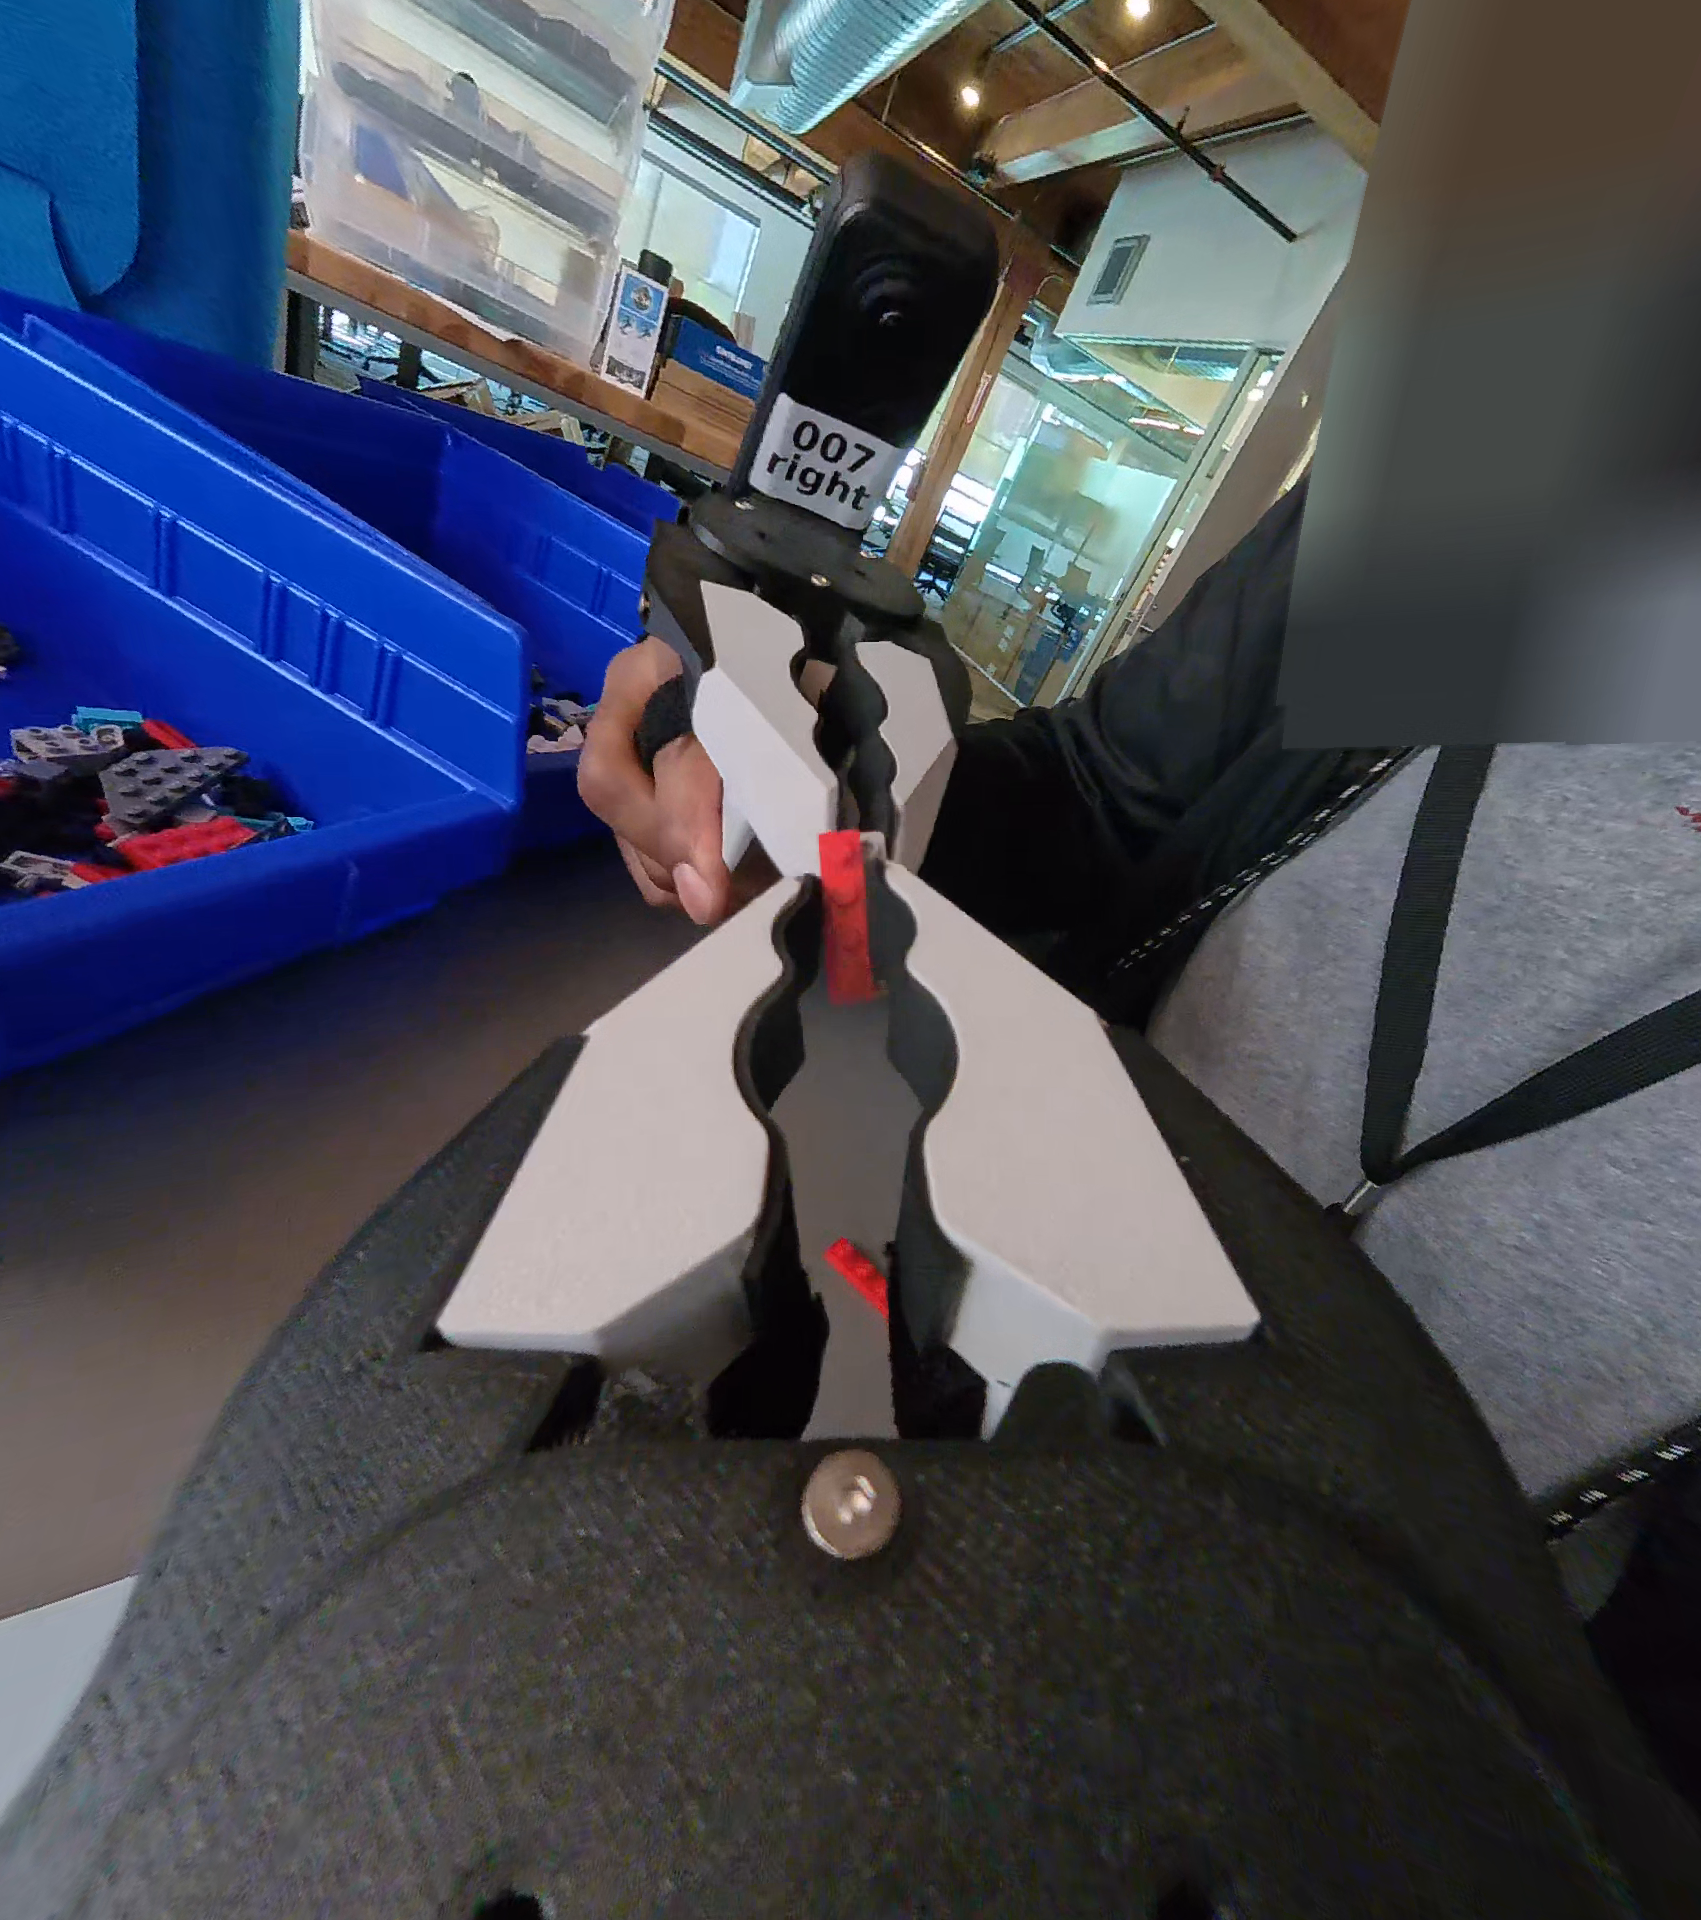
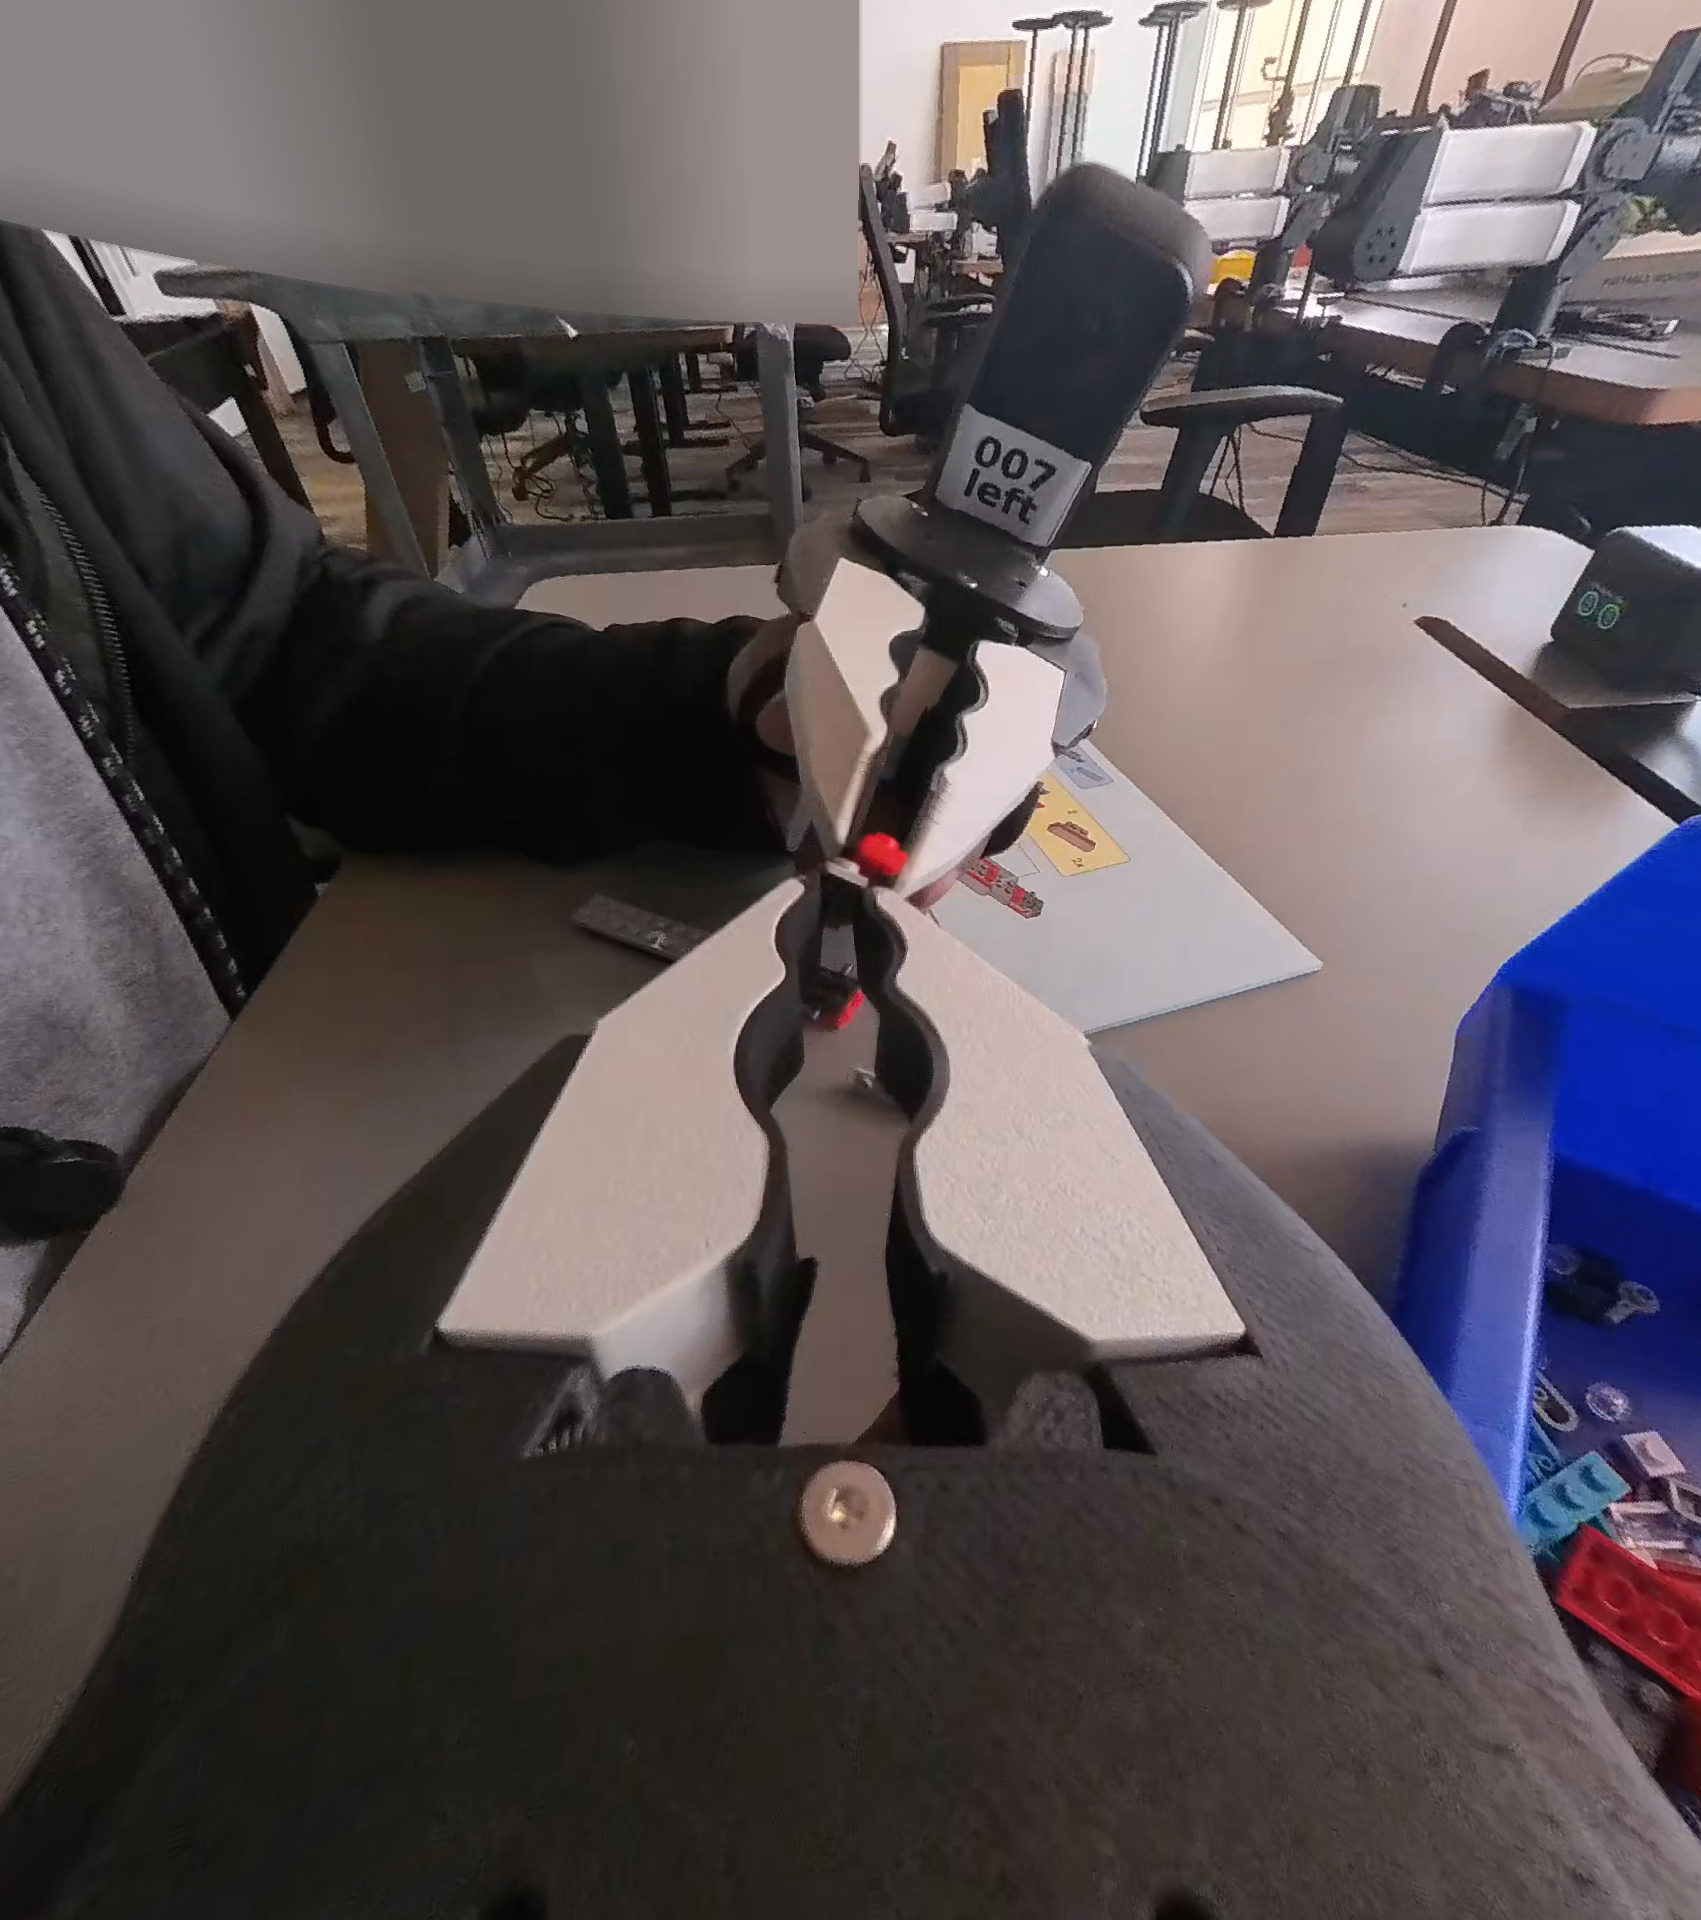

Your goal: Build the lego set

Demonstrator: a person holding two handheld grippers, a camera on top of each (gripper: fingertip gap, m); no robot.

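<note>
Left wrist view puts our left gripper nearest, its pale wedge fingers with wavy black inner pads pressed on a slim red plate right at their tips. The plate's long axis runs along the fingers and points straight at the right gripper, which meets ours tip to tip above the table's near edge; its fingers look drawn together too. A second small red piece shows through the gap lower down, but we cannot tell what it rests on. Right wrist view gives the same meeting from the other side: our right gripper pinches a small dark and red assembly, and just past its tips a red round stud sits at the left gripper's fingertips. We judge the coming move to be a straight push along that shared axis, the two hands equally near, with little room for tilt, since hard, glossy studded plastic only seats when square. Farther along the matte grey-brown table lie a thin grey plate and the instruction sheet. The ribbed blue bin of mixed loose bricks stands toward the table's far side, well apart.
</note>
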